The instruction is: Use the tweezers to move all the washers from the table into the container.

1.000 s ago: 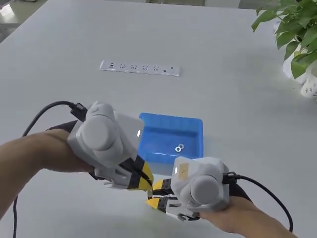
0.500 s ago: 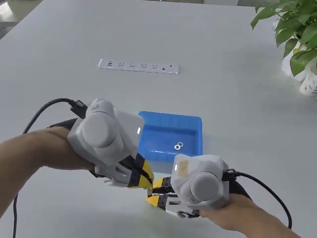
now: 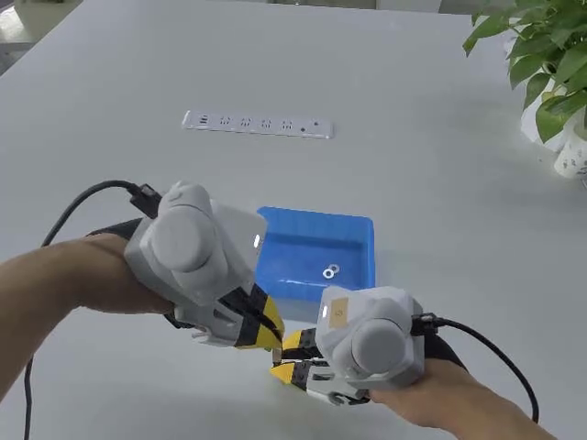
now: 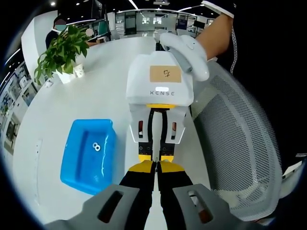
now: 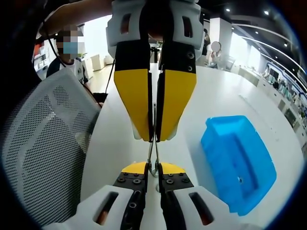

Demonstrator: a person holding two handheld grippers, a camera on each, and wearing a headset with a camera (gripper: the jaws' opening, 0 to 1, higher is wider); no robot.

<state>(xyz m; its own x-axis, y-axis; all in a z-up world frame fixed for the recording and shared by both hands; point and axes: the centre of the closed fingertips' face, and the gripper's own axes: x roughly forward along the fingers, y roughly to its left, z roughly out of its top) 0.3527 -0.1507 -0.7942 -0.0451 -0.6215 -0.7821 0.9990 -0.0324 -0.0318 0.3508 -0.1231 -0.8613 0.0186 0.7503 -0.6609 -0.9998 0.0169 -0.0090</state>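
Both pairs of jaws are closed on the tweezers [image 5: 153,155]. In the right gripper view this thin metal pair is seen running from between the yellow jaws of the left gripper [image 5: 154,136] at the top down into the right gripper [image 5: 152,168] at the bottom. In the head view the two grippers are held tip to tip, low over the worktop [image 3: 413,137] and just in front of the near wall of the container [image 3: 359,231]. This blue rectangular container stands on the worktop, and two washers [image 3: 331,271] are seen lying against each other on its floor, right of centre. A black cable [image 3: 83,203] is led away from the back of each gripper.

The worktop is pale grey, smooth and matt. A white power strip [image 3: 257,125] is laid flat well beyond the container, and a potted plant [image 3: 541,55] is placed at the far right edge. A white mesh chair [image 4: 235,143] is seen beside the worktop in both gripper views. Beyond it a large open room is shown, lit by rows of ceiling lights [image 4: 135,5], with glass-fronted rooms at the far end. A person [image 4: 58,26] is seen behind the plant.
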